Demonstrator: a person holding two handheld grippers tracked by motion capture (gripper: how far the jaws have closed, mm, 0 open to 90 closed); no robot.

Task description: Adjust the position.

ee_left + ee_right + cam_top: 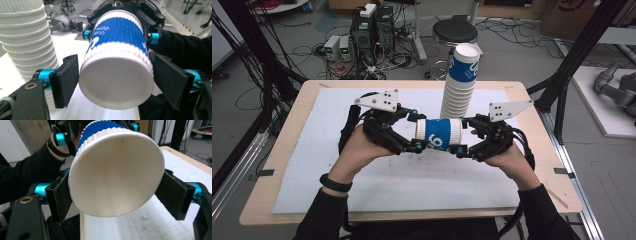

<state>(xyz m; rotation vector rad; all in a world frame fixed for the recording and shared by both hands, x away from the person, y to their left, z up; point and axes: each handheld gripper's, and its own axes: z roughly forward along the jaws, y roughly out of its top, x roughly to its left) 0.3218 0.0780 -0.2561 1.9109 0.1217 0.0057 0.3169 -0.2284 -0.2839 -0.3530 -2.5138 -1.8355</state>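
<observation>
**Cup held sideways between both grippers**

The ribbed white paper cup w/ a blue band [439, 134] lies on its side in the air, just above the white mat [337, 185], near the table's middle. White lettering on the blue band, too curved and partial to read. Its closed base faces left, into the left gripper [414, 131]; its open mouth faces right, into the right gripper [464, 136]. Both grippers' jaws are closed against the cup's sides, one pair at each end. In the left gripper view the base [116, 81] sits between the black pads [66, 80]. Just beyond, on the far side, a tall stack of matching ribbed paper cups [459, 82] stands upright on the mat, leaning slightly. The mat covers a light wooden table [277, 150].
</observation>
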